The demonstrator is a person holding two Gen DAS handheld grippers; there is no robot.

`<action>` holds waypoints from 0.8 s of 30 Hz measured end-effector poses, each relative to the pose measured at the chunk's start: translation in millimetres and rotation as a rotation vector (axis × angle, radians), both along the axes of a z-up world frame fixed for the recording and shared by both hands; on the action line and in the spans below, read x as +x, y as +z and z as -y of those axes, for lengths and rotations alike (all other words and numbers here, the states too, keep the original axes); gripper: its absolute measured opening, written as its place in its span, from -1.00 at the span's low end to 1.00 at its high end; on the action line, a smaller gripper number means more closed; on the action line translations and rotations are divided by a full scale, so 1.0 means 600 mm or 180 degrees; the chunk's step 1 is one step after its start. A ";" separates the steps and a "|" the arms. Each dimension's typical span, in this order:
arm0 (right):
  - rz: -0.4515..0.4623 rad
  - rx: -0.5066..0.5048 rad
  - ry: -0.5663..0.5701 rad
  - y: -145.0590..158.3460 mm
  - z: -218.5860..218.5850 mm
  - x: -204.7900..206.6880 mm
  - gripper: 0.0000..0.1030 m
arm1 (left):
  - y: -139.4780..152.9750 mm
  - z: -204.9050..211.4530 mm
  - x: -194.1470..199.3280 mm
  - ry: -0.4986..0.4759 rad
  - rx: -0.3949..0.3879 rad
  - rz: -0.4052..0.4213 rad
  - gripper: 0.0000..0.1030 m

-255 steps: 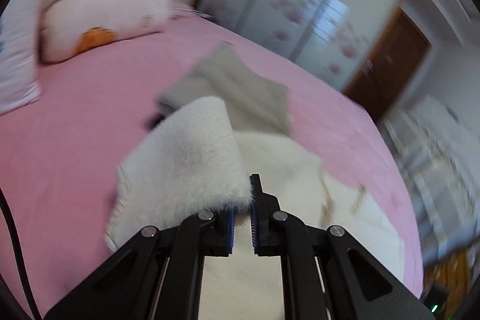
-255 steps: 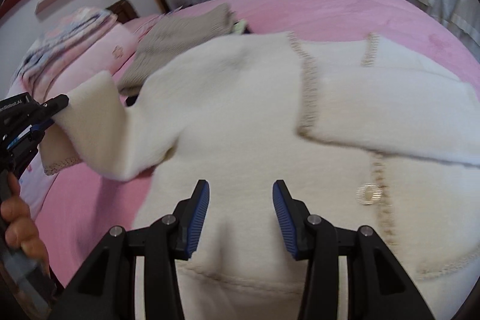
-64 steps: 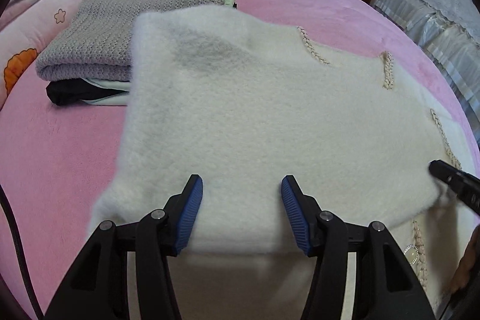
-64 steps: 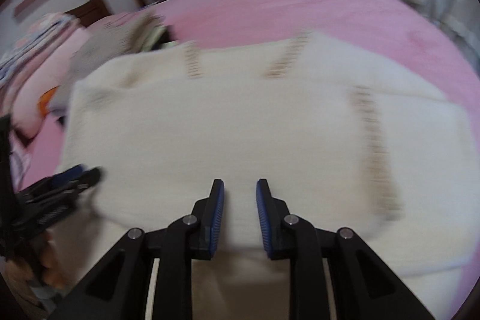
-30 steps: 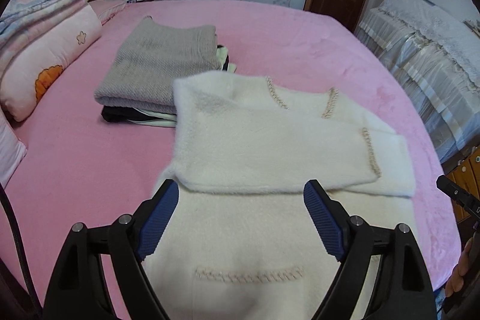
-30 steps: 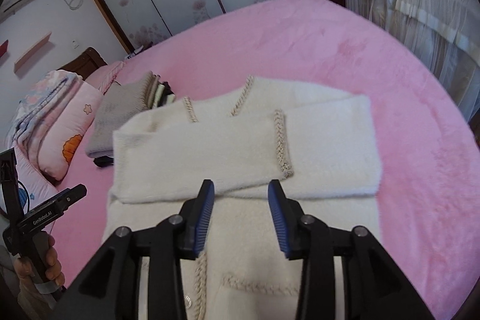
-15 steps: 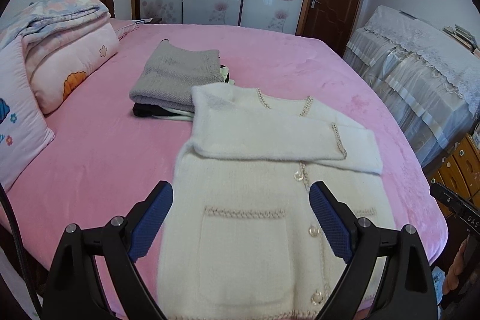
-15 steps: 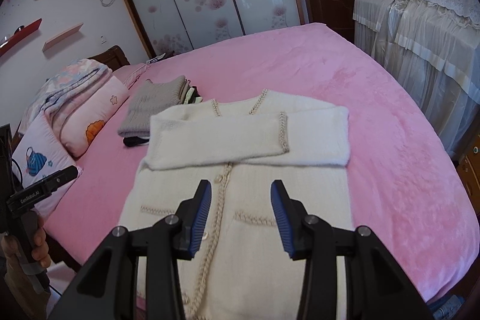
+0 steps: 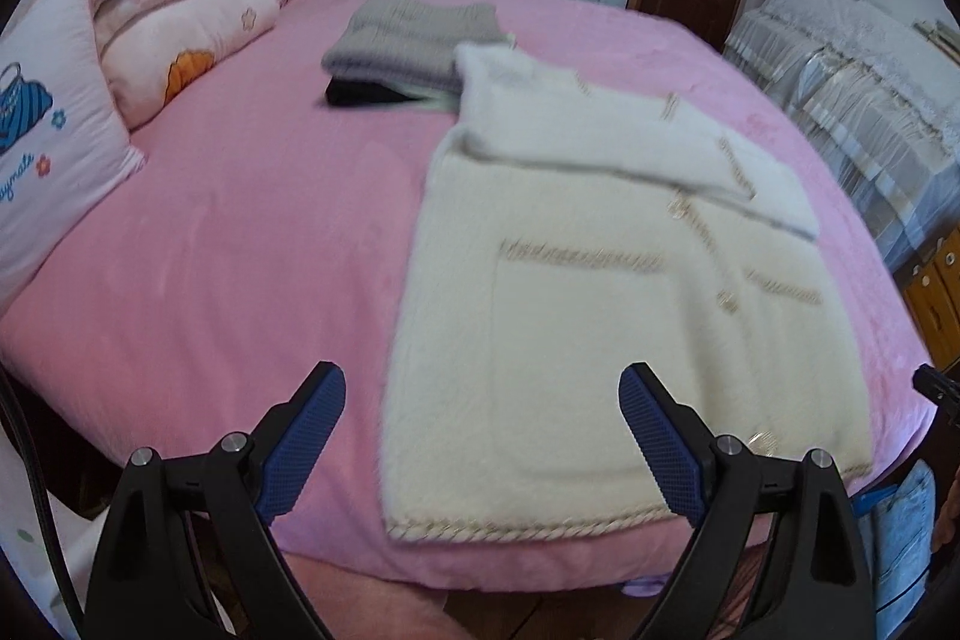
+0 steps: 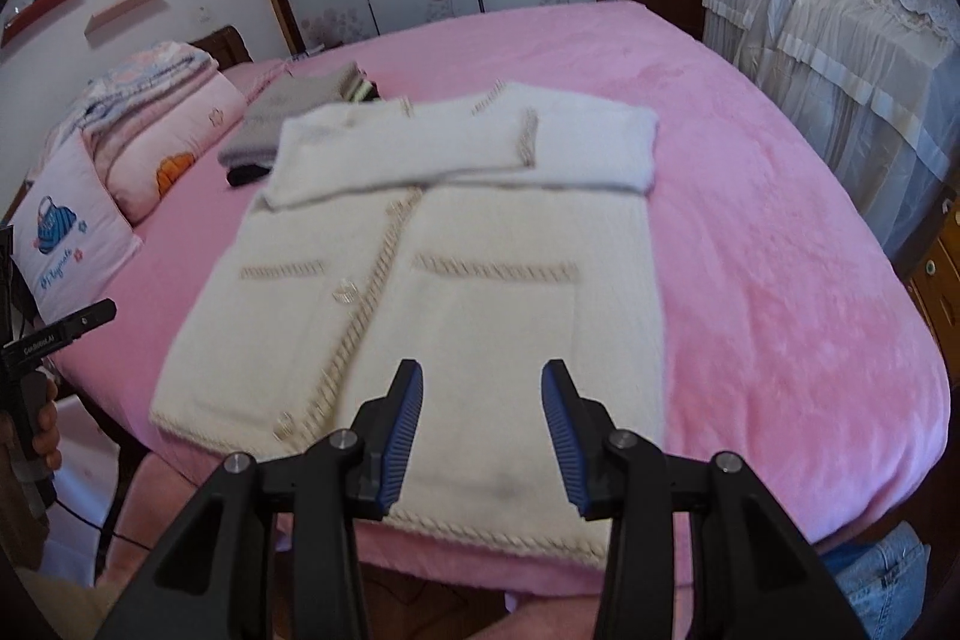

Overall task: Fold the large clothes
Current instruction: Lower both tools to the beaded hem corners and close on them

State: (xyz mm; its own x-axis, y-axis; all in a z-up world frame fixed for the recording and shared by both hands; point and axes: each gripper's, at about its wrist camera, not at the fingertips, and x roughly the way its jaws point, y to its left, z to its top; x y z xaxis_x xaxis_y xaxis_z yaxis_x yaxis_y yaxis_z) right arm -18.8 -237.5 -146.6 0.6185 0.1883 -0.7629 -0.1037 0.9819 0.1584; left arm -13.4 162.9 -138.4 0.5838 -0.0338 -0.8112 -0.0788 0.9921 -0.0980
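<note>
A cream fluffy cardigan [image 9: 600, 304] [image 10: 456, 292] with braided trim lies flat on the pink bed, front up, both sleeves folded across its chest. Its hem lies at the bed's near edge. My left gripper [image 9: 483, 436] hovers wide open above the hem's left corner, holding nothing. My right gripper [image 10: 482, 427] hangs open over the hem near the button band, with nothing between its blue pads. The left gripper's tip [image 10: 90, 316] shows at the left edge of the right wrist view, held by a hand [image 10: 42, 430].
A folded grey sweater on a dark garment [image 9: 414, 40] [image 10: 282, 118] sits beyond the cardigan's collar. Pillows and folded quilts [image 9: 174, 16] line the bed's left side. A lace-covered piece of furniture [image 10: 840, 58] and a wooden cabinet [image 9: 936, 292] stand on the right.
Both grippers have pulled back from the folded sleeves toward the bed's near edge and sunk a little; the whole cardigan and its hem have come into view. The cardigan itself has not moved.
</note>
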 end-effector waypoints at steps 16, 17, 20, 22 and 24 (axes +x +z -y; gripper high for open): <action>-0.0813 0.0363 -0.0405 -0.171 0.129 -0.006 -0.19 | -0.184 -0.078 0.013 0.0204 -0.0480 -0.0882 0.78; -0.0850 0.0383 -0.0362 -0.178 0.126 -0.005 -0.19 | -0.192 -0.079 0.012 0.0196 -0.0527 -0.0918 0.78; -0.0965 0.0407 -0.0246 -0.199 0.115 -0.001 -0.20 | -0.212 -0.082 0.008 0.0192 -0.0585 -0.0966 0.78; -0.0978 0.0472 -0.0209 -0.209 0.112 0.000 -0.20 | -0.219 -0.085 0.006 0.0198 -0.0637 -0.0950 0.78; -0.1008 0.0584 -0.0191 -0.219 0.113 0.001 -0.20 | -0.225 -0.088 0.004 0.0203 -0.0679 -0.0936 0.78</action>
